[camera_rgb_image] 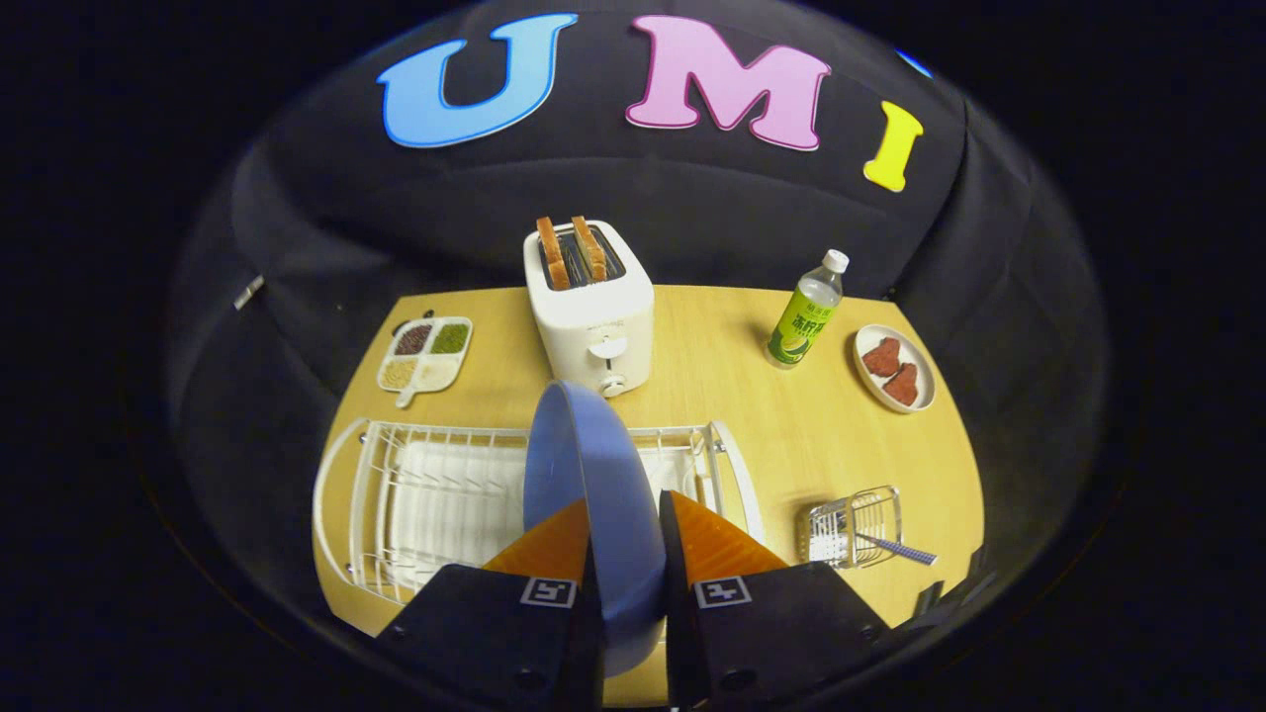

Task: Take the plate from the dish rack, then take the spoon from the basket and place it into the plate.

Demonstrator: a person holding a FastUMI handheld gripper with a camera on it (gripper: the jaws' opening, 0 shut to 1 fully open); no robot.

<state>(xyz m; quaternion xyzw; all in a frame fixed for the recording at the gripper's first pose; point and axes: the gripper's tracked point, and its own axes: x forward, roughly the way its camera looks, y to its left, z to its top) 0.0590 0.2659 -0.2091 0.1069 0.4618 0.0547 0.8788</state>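
A blue plate (584,465) stands on edge between my two orange fingers (712,539), raised above the white wire dish rack (435,494). My gripper (623,529) is shut on the plate's rim, one finger on each face. The rack below and to the left holds nothing else that I can see. To the right of the fingers a small wire basket (851,524) sits on the wooden table (722,396), and a spoon (895,547) with a blue patterned handle lies in it, handle sticking out to the right.
A white toaster (590,311) with two bread slices stands beyond the plate. A divided snack tray (425,354) lies far left, a green-labelled bottle (806,314) and a small dish of red pieces (895,368) far right. Bare table lies between rack and basket.
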